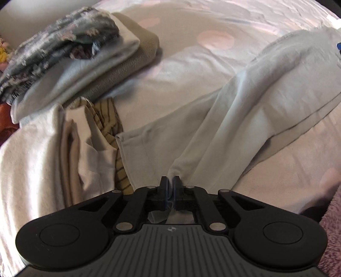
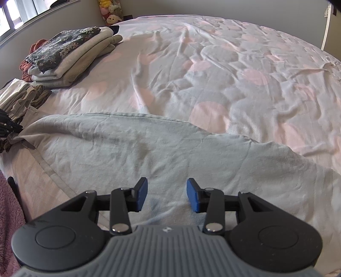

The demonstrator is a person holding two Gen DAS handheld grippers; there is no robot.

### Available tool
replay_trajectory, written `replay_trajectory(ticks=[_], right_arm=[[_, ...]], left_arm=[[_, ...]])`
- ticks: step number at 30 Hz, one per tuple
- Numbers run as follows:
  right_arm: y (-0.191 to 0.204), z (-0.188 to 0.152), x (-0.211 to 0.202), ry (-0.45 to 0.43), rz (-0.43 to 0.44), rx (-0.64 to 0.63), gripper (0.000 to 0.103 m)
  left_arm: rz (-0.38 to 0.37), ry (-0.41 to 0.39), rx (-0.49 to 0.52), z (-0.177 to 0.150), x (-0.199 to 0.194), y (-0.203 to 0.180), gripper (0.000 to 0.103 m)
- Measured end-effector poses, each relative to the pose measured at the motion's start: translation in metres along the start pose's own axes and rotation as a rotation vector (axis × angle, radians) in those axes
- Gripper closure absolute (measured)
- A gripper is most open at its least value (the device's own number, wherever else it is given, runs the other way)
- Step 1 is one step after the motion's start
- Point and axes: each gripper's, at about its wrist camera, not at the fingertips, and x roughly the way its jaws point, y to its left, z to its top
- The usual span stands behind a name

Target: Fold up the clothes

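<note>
A pale blue-grey garment (image 2: 136, 149) lies spread on the bed, and also shows in the left wrist view (image 1: 245, 110), stretched and creased toward the gripper. My left gripper (image 1: 170, 181) is shut on an edge of this garment, pinching a fold between its blue pads. My right gripper (image 2: 166, 195) is open and empty, low over the near part of the garment, with cloth between and below its fingers. The left gripper's black body (image 2: 8, 127) peeks in at the left edge of the right wrist view.
A stack of folded clothes (image 1: 70, 64) topped by a dark floral piece sits at the left, also in the right wrist view (image 2: 70, 51). Unfolded cream and striped clothes (image 1: 85, 138) lie beside it. The bedsheet (image 2: 234, 74) has pink dots. Plush toys (image 2: 110, 12) stand by the wall.
</note>
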Motion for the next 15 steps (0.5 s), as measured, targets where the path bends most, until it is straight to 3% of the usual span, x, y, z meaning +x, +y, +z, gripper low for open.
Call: replay_trajectory(ticks=[7,15], right_arm=[[0.001,0.0,0.0,0.0,0.0,-0.005,0.058],[-0.002,0.0,0.003,0.01,0.01,0.01,0.058]], left_arm=[[0.082,-0.088,-0.048,0.018,-0.024,0.022,0.102],[0.155,-0.06,-0.037,0.043,-0.002,0.032,0.102]])
